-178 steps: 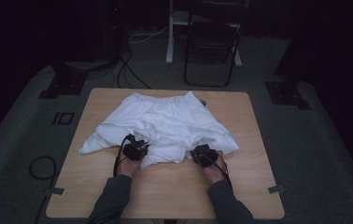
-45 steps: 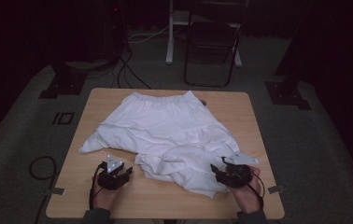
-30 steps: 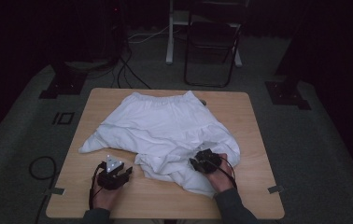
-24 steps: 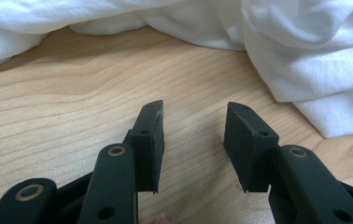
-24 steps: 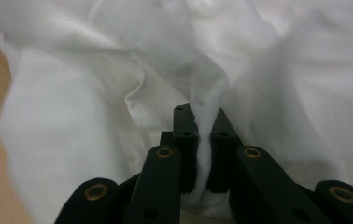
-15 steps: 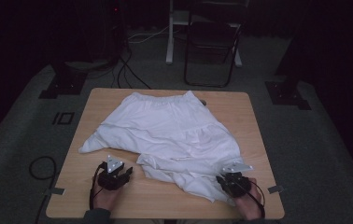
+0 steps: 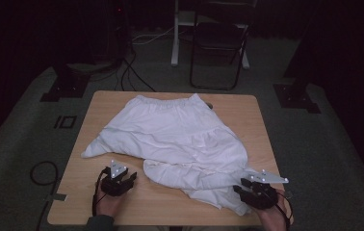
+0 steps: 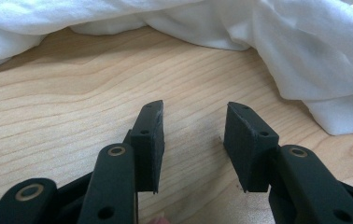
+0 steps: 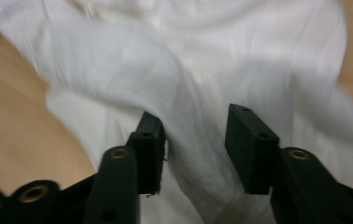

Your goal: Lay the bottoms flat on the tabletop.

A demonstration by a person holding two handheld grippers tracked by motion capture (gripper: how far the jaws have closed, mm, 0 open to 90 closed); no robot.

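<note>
A wooden table stands on a dark carpeted floor, with a folding chair beyond its far edge and cables trailing over the carpet to the far left.

Most of the tabletop is covered by a white garment — its gathered waistband lies near the far edge, a point of cloth reaches out toward the left edge, and the hem runs down to the near right corner. It lies flat but rumpled, with a fold doubled over along the near side.

The right gripper sits at the near right corner, right at the garment's hem. In the right gripper view its jaws have just been opening; they stand apart with white cloth lying between and under them, the pads not pressing on it — released. That view is blurred.

The left gripper rests on bare wood at the near left, just beside the cloth's near fold but apart from it. Its jaws stand apart over the wood grain, holding nothing, the cloth edge lying ahead and to the side.
</note>
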